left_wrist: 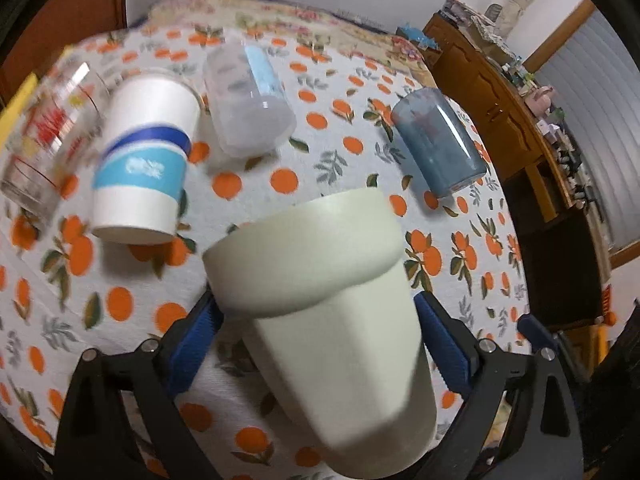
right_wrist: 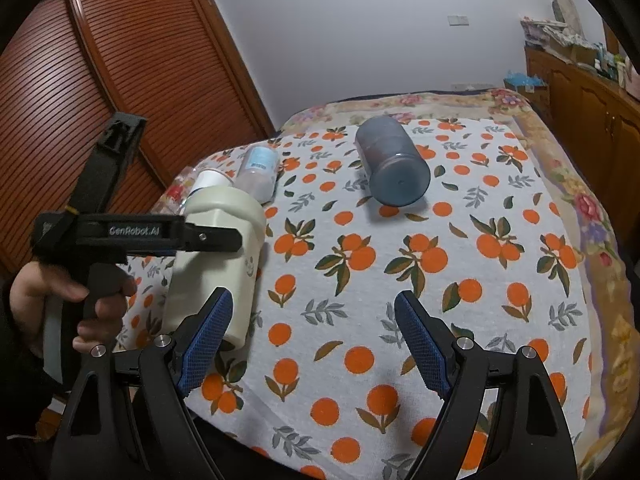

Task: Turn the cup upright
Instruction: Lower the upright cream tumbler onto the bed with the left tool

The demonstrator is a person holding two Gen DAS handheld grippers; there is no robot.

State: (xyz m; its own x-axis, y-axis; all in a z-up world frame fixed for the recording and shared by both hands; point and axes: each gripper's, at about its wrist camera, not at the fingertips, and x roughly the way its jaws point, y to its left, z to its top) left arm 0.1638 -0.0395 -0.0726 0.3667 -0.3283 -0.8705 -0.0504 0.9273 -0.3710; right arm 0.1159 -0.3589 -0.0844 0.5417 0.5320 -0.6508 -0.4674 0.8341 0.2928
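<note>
The left gripper (left_wrist: 320, 344) holds the cream cup (left_wrist: 324, 320) at lower centre of the left wrist view, its blue-padded fingers (left_wrist: 196, 344) clamped on the cup's sides, wide rim tilted toward the top of the frame and the cup lifted above the orange-print cloth (left_wrist: 120, 300); in the right wrist view the same cup (right_wrist: 218, 256) appears at left of centre, gripped by the left gripper (right_wrist: 216, 236) in the person's left hand (right_wrist: 68, 304); the right gripper (right_wrist: 312, 340) hangs at the bottom of that view, fingers (right_wrist: 420, 344) spread apart with nothing between them; on the cloth lie a white paper cup (left_wrist: 144, 160) with blue bands, a clear plastic cup (left_wrist: 248, 100), a blue-grey tumbler (left_wrist: 436, 140) and, upper left, a printed glass (left_wrist: 44, 136), blurred.
</note>
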